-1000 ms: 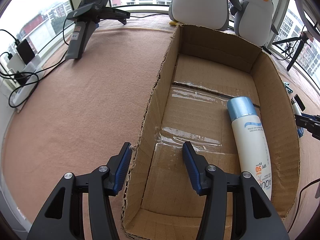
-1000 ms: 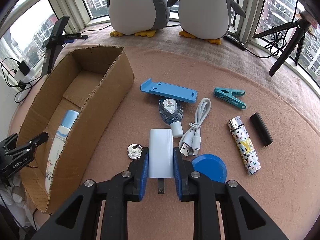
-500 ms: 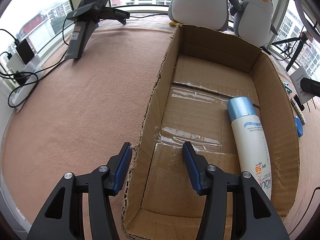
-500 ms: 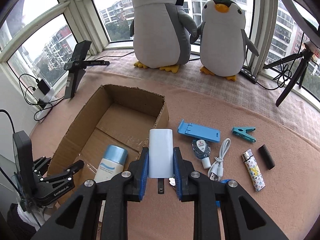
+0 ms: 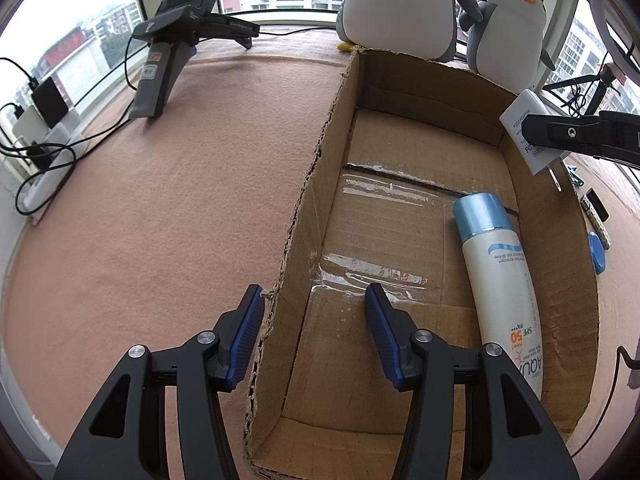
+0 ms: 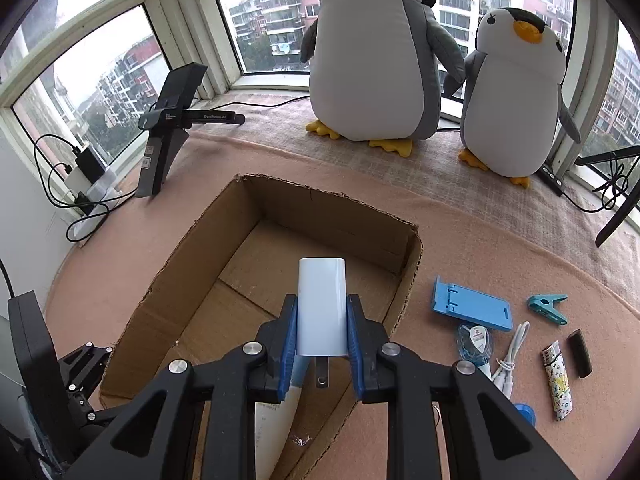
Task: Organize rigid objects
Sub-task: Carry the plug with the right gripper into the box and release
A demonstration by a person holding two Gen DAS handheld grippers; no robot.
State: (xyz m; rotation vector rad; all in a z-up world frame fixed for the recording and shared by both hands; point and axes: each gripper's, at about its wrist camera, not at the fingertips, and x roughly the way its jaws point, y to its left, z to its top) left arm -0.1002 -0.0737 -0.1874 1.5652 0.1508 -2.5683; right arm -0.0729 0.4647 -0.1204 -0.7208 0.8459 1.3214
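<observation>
Right gripper (image 6: 322, 328) — jaws pinching a white power adapter (image 6: 322, 306) by its sides, prongs pointing back toward the camera. In the right wrist view the adapter sits at frame centre, held above the open cardboard box (image 6: 412, 264), near the box's right wall. In the left wrist view the same adapter (image 5: 524, 136) appears at the upper right, over the box's right rim.

Left gripper (image 5: 314, 330) — jaws spread and holding nothing; they straddle the box's left wall (image 5: 304, 216), one finger outside it, the other inside, at the lower centre of the frame.

A white sunscreen bottle (image 5: 500, 280) with a blue cap lies on the box floor along the right wall.

On the pink cloth (image 5: 160, 200) at the lower right of the right wrist view lie a blue phone stand (image 6: 472, 306), a teal clip (image 6: 548, 308), a white cable (image 6: 512, 354), a patterned lighter (image 6: 558, 384) and a small black bar (image 6: 580, 352). Two plush penguins (image 6: 372, 48) stand at the window along the top.
</observation>
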